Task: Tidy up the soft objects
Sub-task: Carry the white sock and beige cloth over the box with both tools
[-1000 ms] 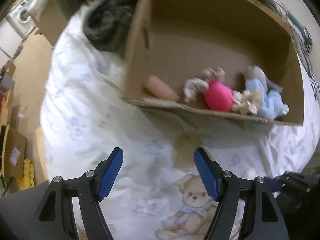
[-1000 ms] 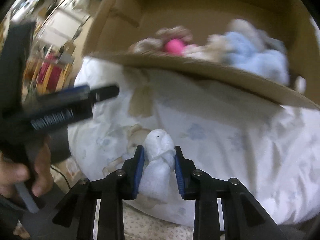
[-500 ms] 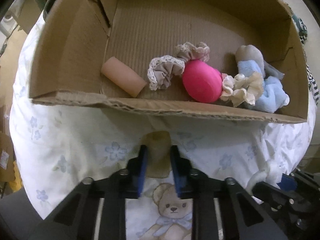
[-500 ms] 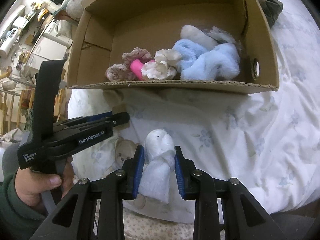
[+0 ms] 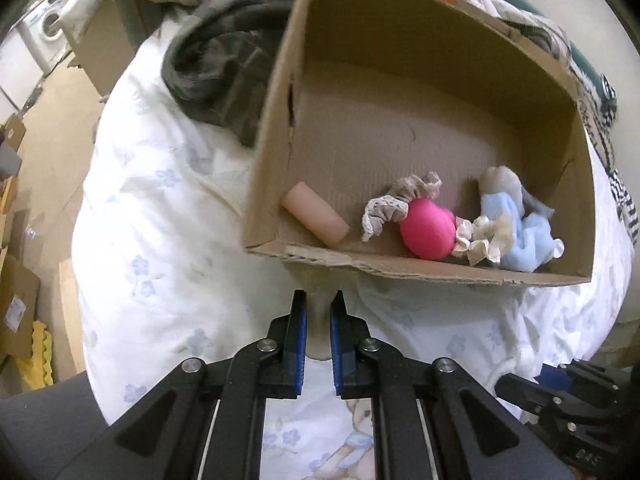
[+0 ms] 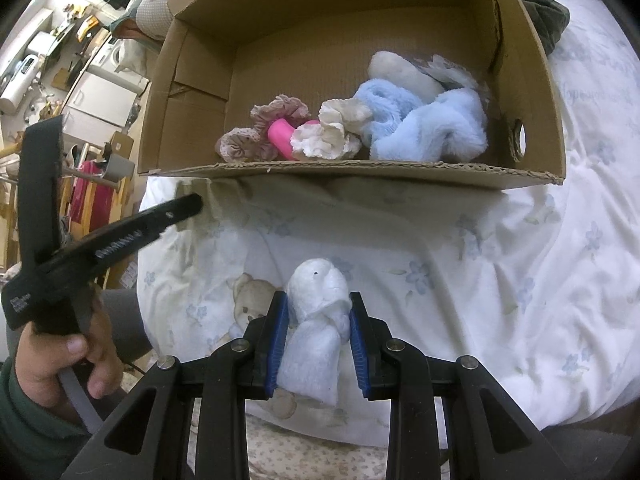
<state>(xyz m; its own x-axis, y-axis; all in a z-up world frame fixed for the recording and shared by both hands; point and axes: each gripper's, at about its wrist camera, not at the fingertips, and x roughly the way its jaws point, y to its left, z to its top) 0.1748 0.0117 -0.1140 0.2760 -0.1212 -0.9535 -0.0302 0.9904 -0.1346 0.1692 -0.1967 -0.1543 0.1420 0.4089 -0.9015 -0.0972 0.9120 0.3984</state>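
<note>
now the left hand-held gripper (image 5: 318,312) pinches a beige pad (image 5: 319,332); the right hand-held gripper (image 6: 318,322) clamps a white cloth (image 6: 316,320) near the box (image 6: 360,174).

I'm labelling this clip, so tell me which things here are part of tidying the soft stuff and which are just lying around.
Part of the job:
- cardboard box
- white plush in the right gripper
- beige pad in the left gripper
- pink ball, scrunchies, blue fleece, already in the box

Lying about:
- dark clothing
- bear-print bedsheet
- room clutter
</note>
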